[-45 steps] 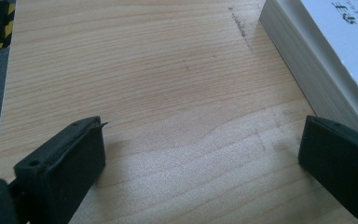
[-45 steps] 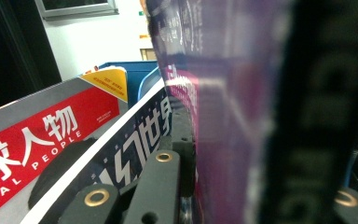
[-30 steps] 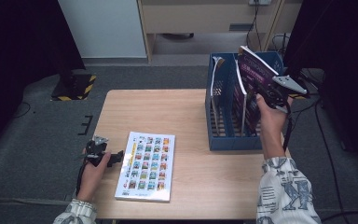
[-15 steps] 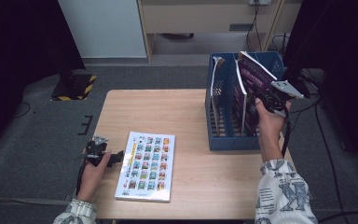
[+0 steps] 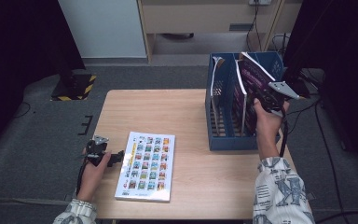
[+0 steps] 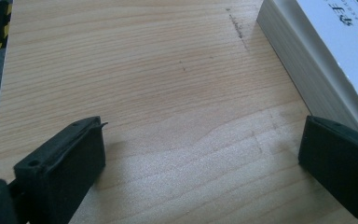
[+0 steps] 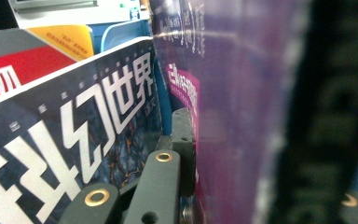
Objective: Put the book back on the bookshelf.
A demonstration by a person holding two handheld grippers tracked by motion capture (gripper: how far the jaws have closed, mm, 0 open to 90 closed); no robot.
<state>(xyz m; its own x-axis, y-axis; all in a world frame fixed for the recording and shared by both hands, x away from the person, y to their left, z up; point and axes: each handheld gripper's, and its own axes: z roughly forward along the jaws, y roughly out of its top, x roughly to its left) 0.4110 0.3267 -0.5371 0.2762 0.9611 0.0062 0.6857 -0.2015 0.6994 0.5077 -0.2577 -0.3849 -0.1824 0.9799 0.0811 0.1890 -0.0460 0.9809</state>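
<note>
Right now your right gripper (image 5: 266, 99) has its jaws clenched on a purple magazine (image 5: 254, 79), holding it tilted above the right-hand slot of the blue file rack (image 5: 223, 140) at the far right of the desk (image 5: 186, 116). The lower part of the magazine is already down between the rack's walls, its top corner leaning back over the rim.

What could go wrong: the magazine is thin and floppy, gripped near one edge, so if you push it down at this slant the bottom edge may catch on a divider or the ribbed floor and the cover could buckle or fold. The dark magazine (image 7: 74, 140) with white lettering stands just beside it in the rack; in the right gripper view the two covers sit very close, so a sideways drift could drag that neighbour along or wedge both in one slot. Let go too early and it may flop over the rim.

The purple magazine looks glossy, with magenta blocks and white print on the cover.

Your left gripper (image 5: 103, 157) rests on the desk with its jaws released, nothing between them, one jaw right beside the thick white book (image 5: 145, 165) with rows of small coloured pictures on its cover. A careless nudge there would only slide that book.
</note>
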